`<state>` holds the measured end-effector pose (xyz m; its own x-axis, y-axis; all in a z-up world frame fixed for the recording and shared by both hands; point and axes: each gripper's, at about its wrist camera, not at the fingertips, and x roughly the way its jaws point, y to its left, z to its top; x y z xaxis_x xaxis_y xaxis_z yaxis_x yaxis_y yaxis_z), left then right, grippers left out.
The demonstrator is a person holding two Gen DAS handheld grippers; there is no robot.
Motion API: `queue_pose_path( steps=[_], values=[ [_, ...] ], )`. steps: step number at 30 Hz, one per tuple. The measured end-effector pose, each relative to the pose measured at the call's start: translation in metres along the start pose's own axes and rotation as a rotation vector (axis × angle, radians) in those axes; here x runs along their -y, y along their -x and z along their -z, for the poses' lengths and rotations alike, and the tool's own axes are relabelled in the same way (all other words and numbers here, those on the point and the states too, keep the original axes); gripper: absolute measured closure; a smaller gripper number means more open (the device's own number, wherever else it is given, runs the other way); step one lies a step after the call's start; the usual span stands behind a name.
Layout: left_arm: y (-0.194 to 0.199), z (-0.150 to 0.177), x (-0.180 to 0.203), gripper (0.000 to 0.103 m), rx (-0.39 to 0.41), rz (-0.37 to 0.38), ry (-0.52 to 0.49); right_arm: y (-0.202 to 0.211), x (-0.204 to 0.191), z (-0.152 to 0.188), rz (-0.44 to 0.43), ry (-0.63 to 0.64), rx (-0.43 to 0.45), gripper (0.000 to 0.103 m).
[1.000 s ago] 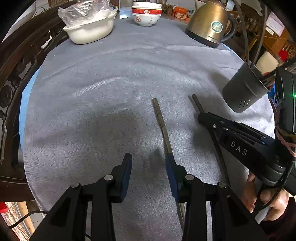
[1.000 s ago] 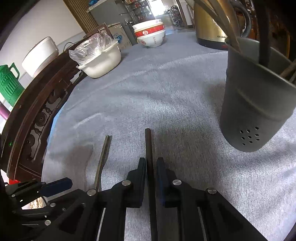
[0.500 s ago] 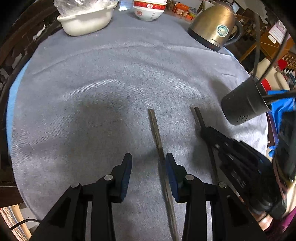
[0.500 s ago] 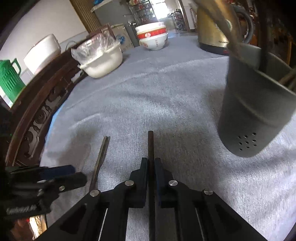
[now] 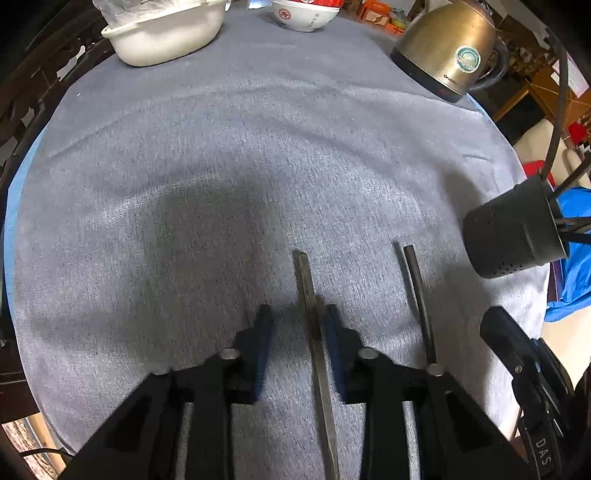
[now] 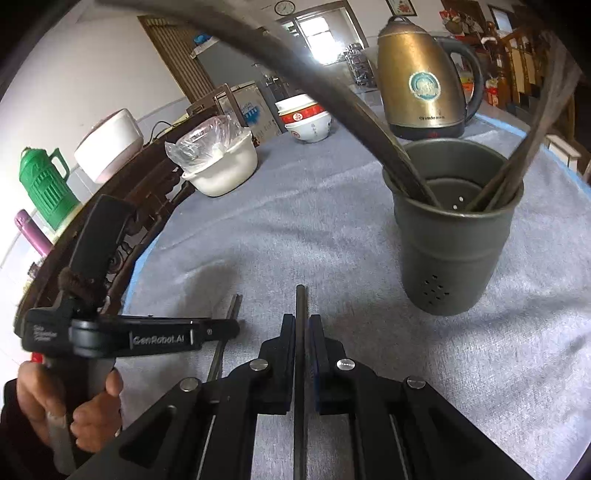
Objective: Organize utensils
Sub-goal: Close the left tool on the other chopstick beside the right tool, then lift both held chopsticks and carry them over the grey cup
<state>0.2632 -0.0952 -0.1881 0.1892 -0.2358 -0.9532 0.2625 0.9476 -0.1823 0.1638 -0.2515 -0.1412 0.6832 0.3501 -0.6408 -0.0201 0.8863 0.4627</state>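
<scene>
A brownish chopstick (image 5: 306, 277) lies on the grey tablecloth (image 5: 221, 166), between the fingers of my left gripper (image 5: 297, 314). It lies against the right pad, and the left pad stands clear of it. These jaws are closing. My right gripper (image 6: 303, 321) is shut on a darker chopstick (image 6: 301, 306), whose tip hangs just above the cloth; the same chopstick (image 5: 417, 288) shows in the left wrist view. A dark grey perforated utensil holder (image 6: 454, 240) stands upright just ahead to the right, with several chopsticks in it; the holder (image 5: 513, 229) is also at the right edge of the left wrist view.
A gold kettle (image 5: 450, 48) stands at the back right. Stacked red-and-white bowls (image 5: 303, 14) and a white basin (image 5: 166, 33) with a plastic bag stand at the back. A carved wooden rail (image 6: 147, 199) runs along the table's left edge. A green thermos (image 6: 44, 184) stands beyond it.
My left gripper slid right until the brownish chopstick lay between its fingers, and the jaws narrowed. My right gripper rose with the dark chopstick, so the holder's mouth now shows.
</scene>
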Motion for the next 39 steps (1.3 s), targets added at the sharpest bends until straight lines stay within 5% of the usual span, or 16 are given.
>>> queue_pose_path(
  steps=[2,6,9,10,12,15,16,17,25,31,39],
  values=[
    [-0.002,-0.001,-0.001,0.093,0.002,0.014,0.006,0.000,0.004,0.002,-0.007,-0.024,-0.019,0.092],
    [-0.001,0.001,0.000,0.094,0.024,0.025,-0.007,-0.012,0.000,0.002,0.006,-0.033,-0.079,0.085],
    [0.003,0.002,0.000,0.094,0.043,0.046,-0.020,-0.019,-0.006,0.002,0.013,-0.011,-0.086,0.050],
    [0.007,0.004,-0.003,0.094,0.046,0.049,-0.023,-0.020,-0.009,0.001,0.010,-0.008,-0.073,0.031],
    [0.008,0.004,-0.005,0.094,0.047,0.058,-0.027,-0.022,-0.014,-0.001,0.021,0.014,-0.043,0.030],
    [0.008,0.004,-0.008,0.093,0.043,0.059,-0.042,-0.030,-0.023,-0.004,0.054,0.069,-0.039,0.041],
    [0.008,0.002,-0.008,0.093,0.041,0.059,-0.048,-0.036,-0.026,-0.006,0.066,0.084,-0.052,0.061],
    [0.009,-0.001,-0.009,0.093,0.041,0.060,-0.052,-0.041,-0.027,-0.006,0.083,0.093,-0.065,0.067],
    [0.019,0.006,-0.028,0.091,0.048,0.082,-0.043,-0.074,-0.021,-0.012,0.140,0.102,-0.110,0.069],
    [0.018,0.000,-0.027,0.074,0.035,0.115,-0.025,-0.080,-0.026,-0.014,0.178,0.166,-0.120,0.095],
    [0.006,-0.005,-0.021,0.077,0.016,0.093,-0.012,-0.050,-0.029,-0.006,0.143,0.173,-0.043,0.095]
  ],
)
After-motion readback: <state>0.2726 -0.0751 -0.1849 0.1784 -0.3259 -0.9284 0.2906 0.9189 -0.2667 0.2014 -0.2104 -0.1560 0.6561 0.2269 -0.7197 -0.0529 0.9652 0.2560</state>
